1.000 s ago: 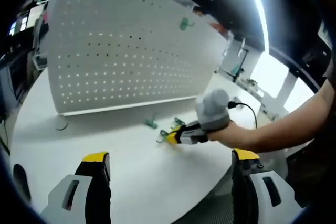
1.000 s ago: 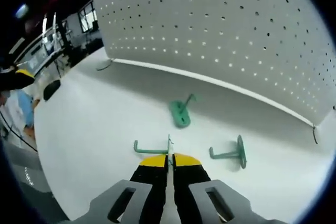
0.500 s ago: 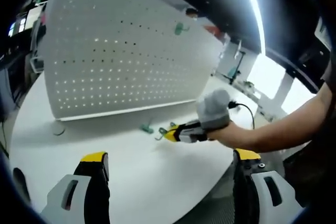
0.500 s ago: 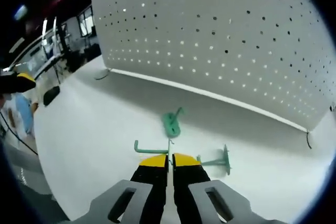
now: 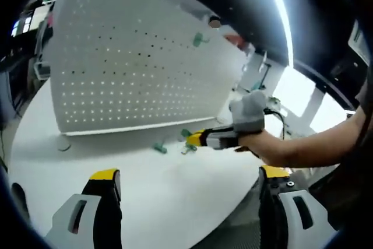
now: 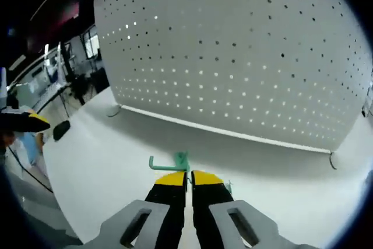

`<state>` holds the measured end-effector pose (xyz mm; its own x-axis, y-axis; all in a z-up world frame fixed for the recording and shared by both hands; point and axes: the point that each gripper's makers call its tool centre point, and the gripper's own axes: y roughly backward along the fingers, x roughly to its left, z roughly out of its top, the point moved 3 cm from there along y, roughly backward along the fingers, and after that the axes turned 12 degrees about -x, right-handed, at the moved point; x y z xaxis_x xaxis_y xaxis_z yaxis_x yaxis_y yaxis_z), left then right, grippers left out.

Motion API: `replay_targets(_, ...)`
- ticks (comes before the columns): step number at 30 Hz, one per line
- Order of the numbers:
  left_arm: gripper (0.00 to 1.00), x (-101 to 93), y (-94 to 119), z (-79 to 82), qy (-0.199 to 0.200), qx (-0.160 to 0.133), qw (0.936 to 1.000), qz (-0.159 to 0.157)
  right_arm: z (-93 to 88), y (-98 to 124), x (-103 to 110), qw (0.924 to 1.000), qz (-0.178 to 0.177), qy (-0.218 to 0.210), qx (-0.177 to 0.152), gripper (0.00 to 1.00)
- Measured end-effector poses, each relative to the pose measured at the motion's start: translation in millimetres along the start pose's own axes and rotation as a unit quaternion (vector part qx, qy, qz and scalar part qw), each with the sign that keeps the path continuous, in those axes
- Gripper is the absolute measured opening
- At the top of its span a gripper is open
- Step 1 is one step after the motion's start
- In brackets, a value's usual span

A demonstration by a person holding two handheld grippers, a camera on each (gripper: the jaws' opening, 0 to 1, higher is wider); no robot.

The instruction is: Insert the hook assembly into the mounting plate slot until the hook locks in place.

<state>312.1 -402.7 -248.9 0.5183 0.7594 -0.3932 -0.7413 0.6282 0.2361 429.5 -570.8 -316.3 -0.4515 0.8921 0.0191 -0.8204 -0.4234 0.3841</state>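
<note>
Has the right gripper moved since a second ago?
Yes. The right gripper, shut on a green hook, has risen off the table toward the pegboard.

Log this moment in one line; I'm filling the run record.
right gripper: shut on green hook, lifted | left gripper: open, idle | pegboard: ahead

From my end: big white perforated board (image 6: 233, 56) dotted with a neat grid of small holes, plain white tabletop (image 6: 105, 161), teal-green metal hooks (image 6: 169, 161), and my grey right gripper (image 6: 189, 179) has yellow-capped black jaws.
</note>
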Motion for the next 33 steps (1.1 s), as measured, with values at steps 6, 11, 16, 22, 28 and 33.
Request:
replay_targets(6, 0.97, 13.1, 6.1, 17.0, 0.02, -0.027, 0.9994, 0.004, 37.8, 18.1, 0.5, 0.9976, 0.019, -0.031, -0.059, 0.01)
replay_targets(11, 0.9, 12.2, 8.5, 28.1, 0.021, -0.036, 0.9991, -0.011, 57.5, 33.9, 13.9, 0.9925, 0.07, -0.034, -0.094, 0.01)
replay_targets(16, 0.8, 6.9, 9.0, 32.1, 0.012, -0.034, 0.9989, -0.031, 64.8, 49.5, 29.8, 0.9837, 0.118, -0.082, -0.109, 0.01)
replay_targets(22, 0.74, 2.0, 4.8, 34.4, 0.013, -0.032, 0.9984, -0.045, 71.8, 66.0, 41.8, 0.9729, 0.144, -0.122, -0.134, 0.01)
replay_targets(28, 0.67, -3.0, 2.8, 36.7, 0.02, -0.032, 0.9972, -0.064, 70.0, 85.8, 62.1, 0.9608, 0.192, -0.144, -0.139, 0.01)
replay_targets(33, 0.59, -11.8, -3.0, 43.3, 0.024, -0.037, 0.9945, -0.095, 67.7, 97.9, 87.4, 0.9451, 0.248, -0.161, -0.139, 0.01)
